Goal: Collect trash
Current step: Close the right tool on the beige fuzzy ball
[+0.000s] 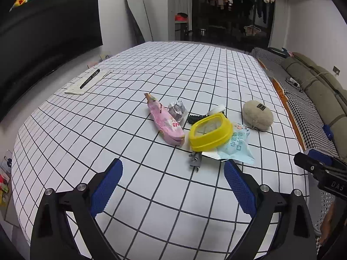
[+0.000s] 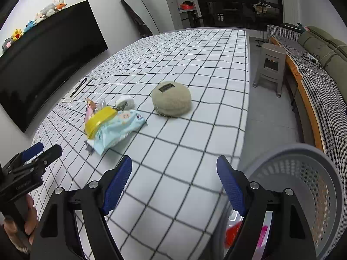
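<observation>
Left-wrist view, read from left to right: a pen (image 1: 90, 78) on a sheet of paper (image 1: 85, 83) lies at upper left on the checked tablecloth (image 1: 134, 177), well apart from everything else. At frame centre sits the trash cluster: a pink wrapper (image 1: 167, 122) with its long axis running from upper left to lower right, a crumpled foil piece (image 1: 177, 109) just beside it, a yellow lid-like container (image 1: 209, 132) resting partly over a light-blue wipes packet (image 1: 235, 146), and a grey tool-like piece (image 1: 195, 160) protruding toward the camera. A beige fuzzy pouch (image 1: 257, 116) stands apart at centre right. The left gripper (image 1: 173, 183) has its jaws wide and empty; the cluster lies straight ahead and slightly right of its midline, with bare cloth between. In the right-wrist view the same cluster appears at centre left, the pouch (image 2: 171, 99) at centre, and a grey perforated basket (image 2: 303, 186) at lower right beyond the table edge, holding red and pink items. The right gripper (image 2: 174, 183) is likewise wide and empty, poised over the table's near right edge beside the basket. Judgement: the left gripper is the nearer to the trash, while the right is nearer the basket; open cloth allows an unobstructed approach.
</observation>
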The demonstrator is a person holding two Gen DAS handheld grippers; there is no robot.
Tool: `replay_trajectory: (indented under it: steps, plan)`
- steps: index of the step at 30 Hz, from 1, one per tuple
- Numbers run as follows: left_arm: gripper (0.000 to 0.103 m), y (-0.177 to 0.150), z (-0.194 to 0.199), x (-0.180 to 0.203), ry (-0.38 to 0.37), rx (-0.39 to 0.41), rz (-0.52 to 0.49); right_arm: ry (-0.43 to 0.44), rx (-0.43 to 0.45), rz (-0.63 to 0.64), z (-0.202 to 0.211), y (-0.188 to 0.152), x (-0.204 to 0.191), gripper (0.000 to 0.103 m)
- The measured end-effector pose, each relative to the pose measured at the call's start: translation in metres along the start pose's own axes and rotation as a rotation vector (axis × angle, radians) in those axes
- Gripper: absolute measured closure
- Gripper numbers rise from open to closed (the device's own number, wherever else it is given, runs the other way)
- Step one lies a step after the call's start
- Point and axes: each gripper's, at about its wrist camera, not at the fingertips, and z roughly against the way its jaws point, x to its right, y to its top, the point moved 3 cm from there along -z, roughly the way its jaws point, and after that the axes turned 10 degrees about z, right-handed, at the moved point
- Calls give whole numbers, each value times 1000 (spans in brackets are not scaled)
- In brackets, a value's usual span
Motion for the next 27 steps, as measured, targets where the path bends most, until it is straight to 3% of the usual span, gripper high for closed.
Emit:
replay_trajectory:
  steps: [15,17,27]
  plan:
    - [10,14,-25,-11,9,-26,16,-35,-45,81,-69,66,5,26]
    - [10,14,-26,-12,10,-26,17,-40,-53,91,-76,71,5,22]
    - [10,14,-29,-12,7,-39,19,-65,-112,138,-106,82,1,22]
